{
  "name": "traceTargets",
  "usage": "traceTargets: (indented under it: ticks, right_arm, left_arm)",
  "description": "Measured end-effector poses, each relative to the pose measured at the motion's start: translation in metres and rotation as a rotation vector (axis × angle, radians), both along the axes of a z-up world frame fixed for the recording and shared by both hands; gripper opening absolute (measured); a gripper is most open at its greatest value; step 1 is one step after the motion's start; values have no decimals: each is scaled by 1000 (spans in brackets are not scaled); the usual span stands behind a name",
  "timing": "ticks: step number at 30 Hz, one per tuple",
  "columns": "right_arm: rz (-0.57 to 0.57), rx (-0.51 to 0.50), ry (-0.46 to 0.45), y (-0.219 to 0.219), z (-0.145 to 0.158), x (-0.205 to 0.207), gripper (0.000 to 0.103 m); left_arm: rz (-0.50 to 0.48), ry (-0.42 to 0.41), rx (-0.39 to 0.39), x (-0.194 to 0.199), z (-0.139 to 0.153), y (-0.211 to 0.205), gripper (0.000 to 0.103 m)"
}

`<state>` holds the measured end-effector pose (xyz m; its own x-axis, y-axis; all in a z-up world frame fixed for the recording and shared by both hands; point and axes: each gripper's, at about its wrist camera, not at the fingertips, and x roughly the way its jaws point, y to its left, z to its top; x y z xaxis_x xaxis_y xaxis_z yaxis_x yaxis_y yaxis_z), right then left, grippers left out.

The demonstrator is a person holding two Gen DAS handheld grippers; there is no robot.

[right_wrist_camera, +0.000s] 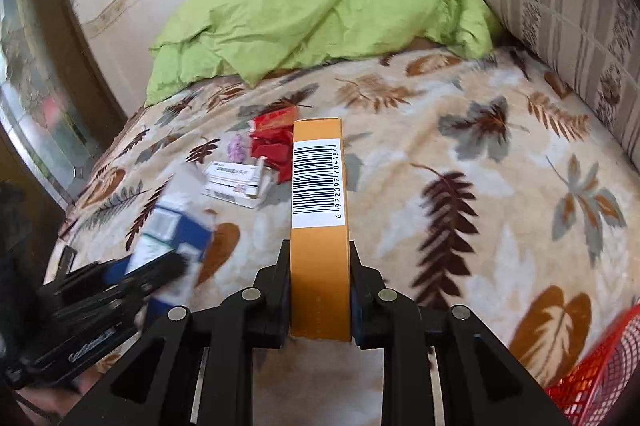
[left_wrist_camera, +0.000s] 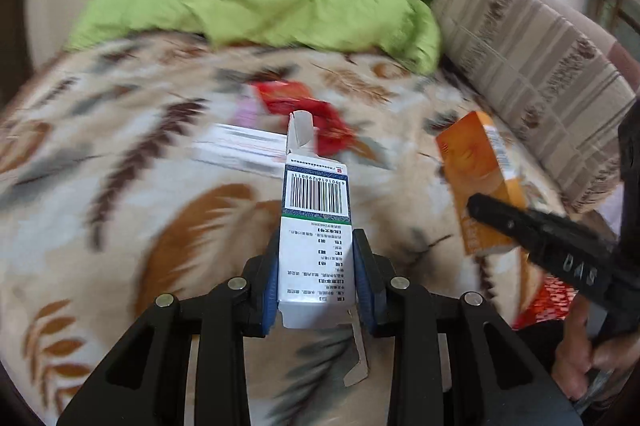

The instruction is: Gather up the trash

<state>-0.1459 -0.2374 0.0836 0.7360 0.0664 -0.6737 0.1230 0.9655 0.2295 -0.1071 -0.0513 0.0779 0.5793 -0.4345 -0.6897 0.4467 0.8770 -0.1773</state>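
Left gripper: jaws closed tight on a white and blue carton, barcode panel facing up, end flap open at the far end, carton lifted above the leaf-print blanket in the lower centre of the left wrist view; the same carton appears blurred at lower left of the right wrist view. Right gripper: jaws clamped on both long sides of an orange carton, barcode uppermost, carton standing out along the fingers at centre frame; in the left wrist view it shows at right, with a hand on the gripper handle at the lower right edge. Loose trash lying on the blanket, middle of both views: red wrappers, a flat white box, a small pale purple item, all close together. Red mesh basket: lower right corner of the right wrist view, partly cut off. Green quilt: bunched across the upper part of the bed. Striped cushion: upper right.
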Motion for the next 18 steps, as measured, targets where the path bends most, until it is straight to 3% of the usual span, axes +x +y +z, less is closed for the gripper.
traceTargets:
  ticks: [6,18]
  right_arm:
    - [53,-31,-15,31,-5,12,24]
    - [114,-62,-24,56,-9,14,24]
  left_arm:
    - [80,-36,10,0,-4,22,31]
    - [126,-77,68,7,-11,25,31]
